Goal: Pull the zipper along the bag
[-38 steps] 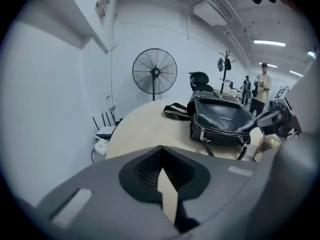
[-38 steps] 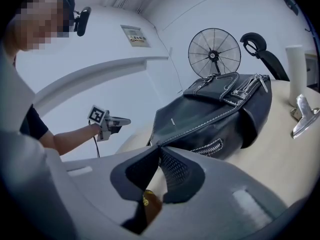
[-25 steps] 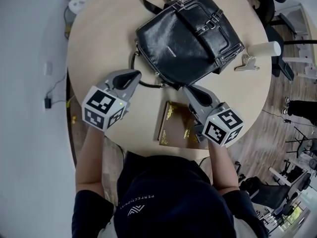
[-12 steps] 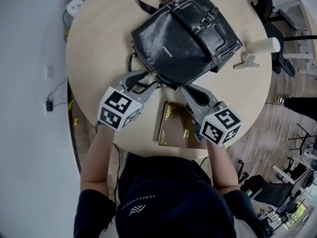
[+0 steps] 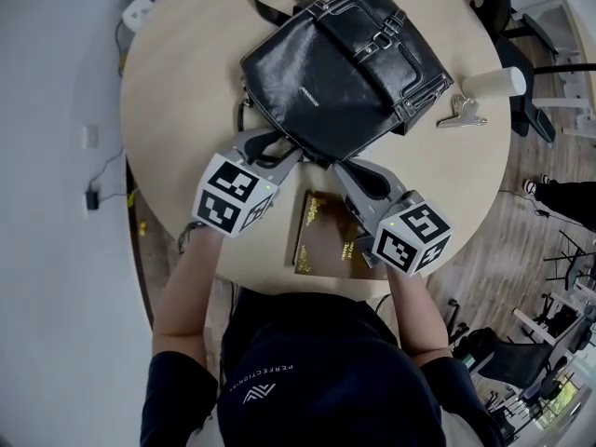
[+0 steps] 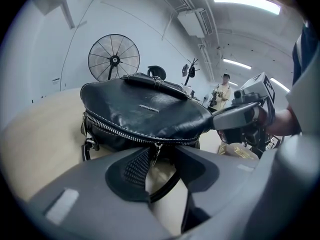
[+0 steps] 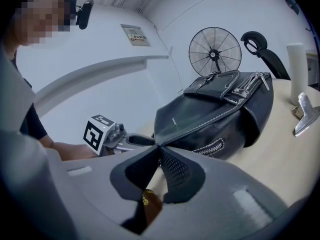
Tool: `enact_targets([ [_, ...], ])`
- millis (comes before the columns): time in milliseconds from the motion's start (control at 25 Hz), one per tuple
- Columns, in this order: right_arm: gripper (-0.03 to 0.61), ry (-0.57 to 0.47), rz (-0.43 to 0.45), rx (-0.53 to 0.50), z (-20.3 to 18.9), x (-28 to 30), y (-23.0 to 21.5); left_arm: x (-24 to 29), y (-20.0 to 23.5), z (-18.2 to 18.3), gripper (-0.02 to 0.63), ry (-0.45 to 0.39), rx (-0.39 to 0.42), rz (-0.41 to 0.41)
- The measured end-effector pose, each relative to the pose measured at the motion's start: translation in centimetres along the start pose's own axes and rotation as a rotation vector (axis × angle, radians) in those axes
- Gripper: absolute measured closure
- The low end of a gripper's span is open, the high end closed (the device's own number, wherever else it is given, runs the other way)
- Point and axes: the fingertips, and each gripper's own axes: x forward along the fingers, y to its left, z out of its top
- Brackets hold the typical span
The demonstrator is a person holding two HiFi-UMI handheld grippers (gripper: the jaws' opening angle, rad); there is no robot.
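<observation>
A black leather bag lies on the round wooden table. Its zipper runs along the near side, and the small pull hangs at the right end. My left gripper is at the bag's near edge. Its jaws have just been opening and now stand open with the pull hanging between them, untouched. My right gripper is shut on the bag's near corner, the tips pinching the seam. In the right gripper view the left gripper shows to the left of the bag.
A brown box with gold print lies on the table under my right gripper. A metal clip and a white cup sit at the table's right edge. Office chairs stand beyond it. A floor fan stands behind the bag.
My left gripper has moved right, up to the bag's near edge, and its jaws have gone from shut to open. The right gripper has kept its place on the corner.
</observation>
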Motion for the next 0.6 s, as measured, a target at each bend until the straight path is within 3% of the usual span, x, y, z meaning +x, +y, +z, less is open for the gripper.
enact_targets([
  [600, 0.554, 0.006, 0.006, -0.01, 0.09, -0.04, -0.02, -0.51, 0.3, -0.42, 0.569, 0.05, 0.016, -0.024],
])
